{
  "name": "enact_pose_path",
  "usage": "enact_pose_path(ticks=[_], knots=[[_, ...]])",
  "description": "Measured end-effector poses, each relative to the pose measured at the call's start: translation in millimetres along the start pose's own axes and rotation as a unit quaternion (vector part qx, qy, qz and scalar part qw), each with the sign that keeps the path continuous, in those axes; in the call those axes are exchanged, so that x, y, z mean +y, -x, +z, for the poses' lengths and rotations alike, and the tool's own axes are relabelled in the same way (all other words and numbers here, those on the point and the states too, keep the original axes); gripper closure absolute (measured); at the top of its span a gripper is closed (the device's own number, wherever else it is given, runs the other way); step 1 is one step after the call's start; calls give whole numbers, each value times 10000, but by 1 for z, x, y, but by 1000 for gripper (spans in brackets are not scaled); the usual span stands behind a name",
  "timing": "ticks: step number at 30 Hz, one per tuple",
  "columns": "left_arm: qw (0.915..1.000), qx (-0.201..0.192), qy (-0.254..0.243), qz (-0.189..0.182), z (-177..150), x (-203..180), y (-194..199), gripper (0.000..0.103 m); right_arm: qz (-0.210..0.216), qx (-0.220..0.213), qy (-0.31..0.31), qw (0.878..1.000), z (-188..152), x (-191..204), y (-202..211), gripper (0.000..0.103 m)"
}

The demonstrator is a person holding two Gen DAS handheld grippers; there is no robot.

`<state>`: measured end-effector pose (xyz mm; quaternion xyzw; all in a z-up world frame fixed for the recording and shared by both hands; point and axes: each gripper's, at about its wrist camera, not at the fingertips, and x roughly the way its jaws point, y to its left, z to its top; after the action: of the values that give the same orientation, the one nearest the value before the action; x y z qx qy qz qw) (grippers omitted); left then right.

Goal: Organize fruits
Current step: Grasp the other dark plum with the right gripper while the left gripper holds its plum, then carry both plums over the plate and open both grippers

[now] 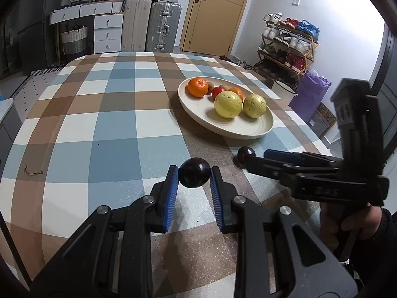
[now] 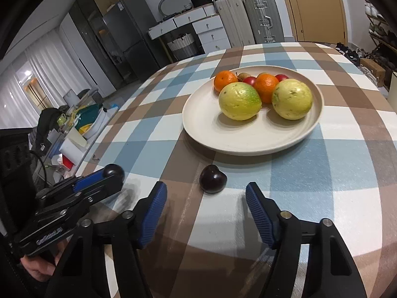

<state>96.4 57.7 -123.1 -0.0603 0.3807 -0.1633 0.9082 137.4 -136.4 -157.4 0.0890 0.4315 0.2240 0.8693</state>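
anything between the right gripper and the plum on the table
Nothing visible. The right gripper is open with the loose plum just ahead of its fingertips on bare cloth; the left gripper, shut on another plum, is off to the side.

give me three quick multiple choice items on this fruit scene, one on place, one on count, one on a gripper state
1. Where is the loose dark plum?
A. on the tablecloth in front of the plate
B. on the plate
C. on the floor

2. How many big yellow-green fruits lie on the plate?
A. one
B. two
C. four

3. What is the left gripper doing?
A. standing open and empty
B. shut on a dark plum
C. shut on an orange

Key: 1 A, it sits on the cloth ahead of the right gripper. 2 B, two sit side by side. 3 B, both pads press a dark plum.
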Motion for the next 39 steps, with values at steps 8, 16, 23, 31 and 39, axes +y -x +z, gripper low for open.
enact_pose_path(ticks=[8, 16, 23, 31, 39], knots=[[9999, -41, 112, -67, 1, 7, 4, 80, -124, 191, 82, 9997, 6, 7, -18, 61], [10000, 7, 68, -60, 1, 5, 1, 80, -125, 163, 136, 9997, 0, 7, -16, 80], [10000, 32, -22, -86, 13, -2, -4, 80, 139, -193, 157, 9996, 0, 6, 8, 80], [9995, 124, -39, -301, 45, -16, -25, 80, 515, -530, 91, 9972, 12, 1, 33, 80], [9990, 241, -84, -358, 83, -23, -59, 80, 682, -620, -42, 9957, 33, -14, 35, 80]])
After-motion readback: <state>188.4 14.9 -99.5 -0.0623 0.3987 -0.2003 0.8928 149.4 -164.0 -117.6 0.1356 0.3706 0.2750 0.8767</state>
